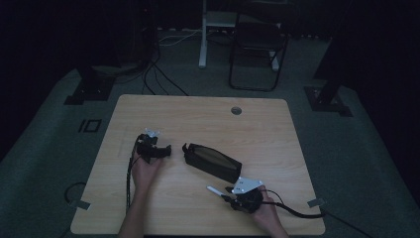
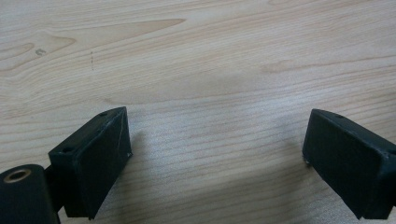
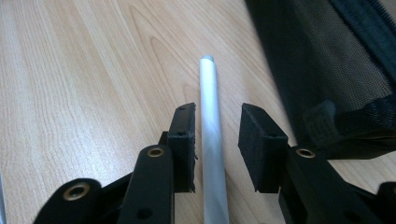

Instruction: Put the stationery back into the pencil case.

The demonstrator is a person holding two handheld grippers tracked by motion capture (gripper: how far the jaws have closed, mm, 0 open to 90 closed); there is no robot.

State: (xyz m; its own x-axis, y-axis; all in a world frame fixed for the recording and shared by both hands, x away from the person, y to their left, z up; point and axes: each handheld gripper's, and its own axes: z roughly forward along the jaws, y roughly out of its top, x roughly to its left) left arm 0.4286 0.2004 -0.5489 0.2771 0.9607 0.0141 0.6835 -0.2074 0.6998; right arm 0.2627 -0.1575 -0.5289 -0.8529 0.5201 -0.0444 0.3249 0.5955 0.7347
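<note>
A black mesh pouch (image 1: 213, 161) lies slanted at the middle of the wooden table (image 1: 198, 111). A slim silver-white pen (image 1: 215, 190) rests on the wood just in front of it. My right gripper (image 1: 225, 195) sits low at the pen's near end. In the right gripper view the pen (image 3: 209, 102) runs between the jaws of my right gripper (image 3: 217, 130); a gap shows beside the right pad, so it is open. The pouch (image 3: 327, 60) lies close on the right. My left gripper (image 1: 168, 148) rests left of the pouch, open (image 2: 217, 144) over bare wood.
A round cable hole (image 1: 236, 110) sits near the table's far edge. Beyond the table stand a dark folding chair (image 1: 257, 44) and a white post (image 1: 203, 34), with cables on the floor. Each gripper's cable trails toward the near edge.
</note>
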